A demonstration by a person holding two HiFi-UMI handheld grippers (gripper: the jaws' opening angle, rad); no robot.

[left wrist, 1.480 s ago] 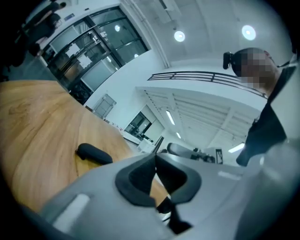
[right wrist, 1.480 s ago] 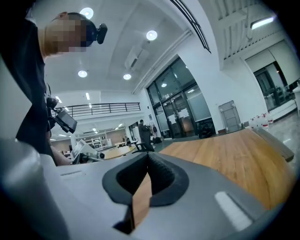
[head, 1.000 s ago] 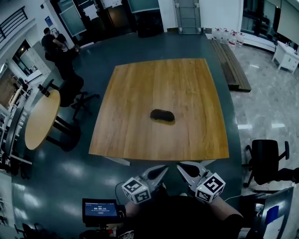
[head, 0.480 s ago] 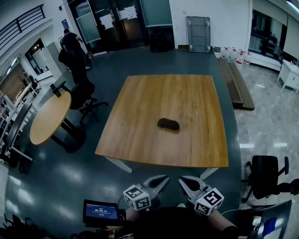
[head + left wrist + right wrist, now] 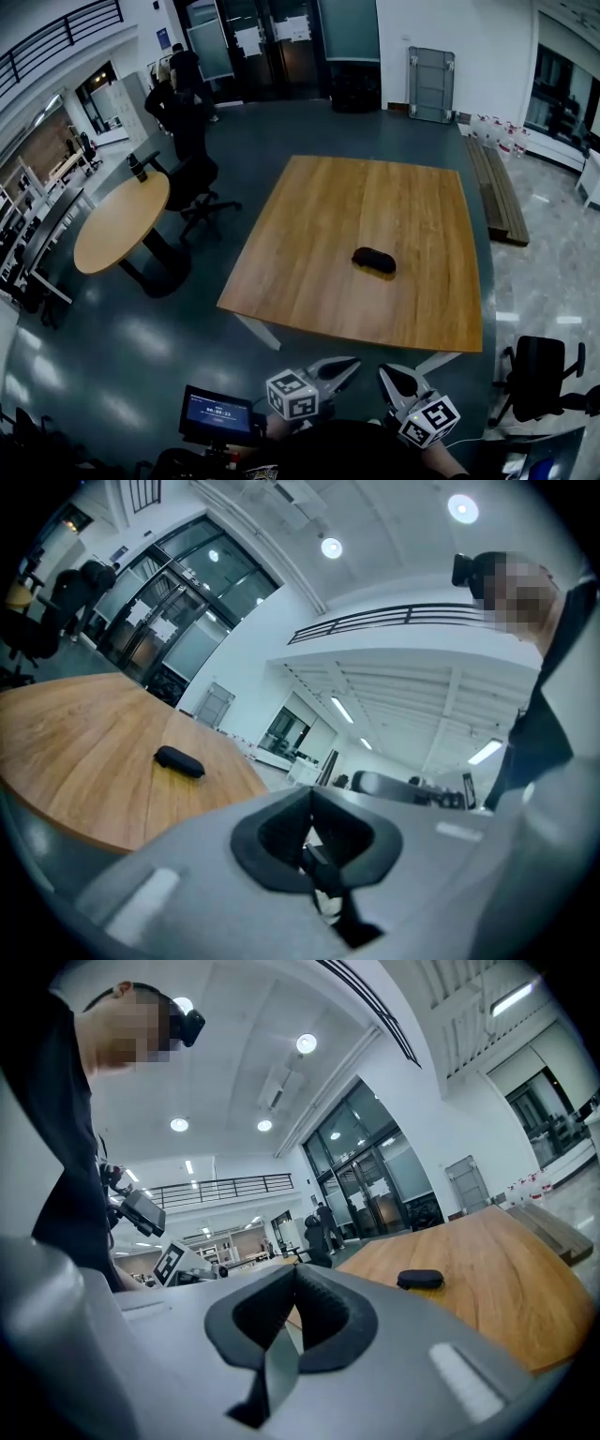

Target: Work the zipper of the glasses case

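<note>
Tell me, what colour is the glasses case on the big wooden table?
Black. The glasses case shows best in the head view.

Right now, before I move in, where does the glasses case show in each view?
Head view: the glasses case lies just right of picture centre, on the wooden table.
Left gripper view: the glasses case is left of centre, on the tabletop.
Right gripper view: the glasses case is right of centre, on the tabletop.
Shared landmark: the wooden table under it.

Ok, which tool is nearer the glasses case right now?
Left, barely. The left tool hangs short of the table, slightly left of the glasses case; the right tool likewise, slightly right. Both are far off.
</note>
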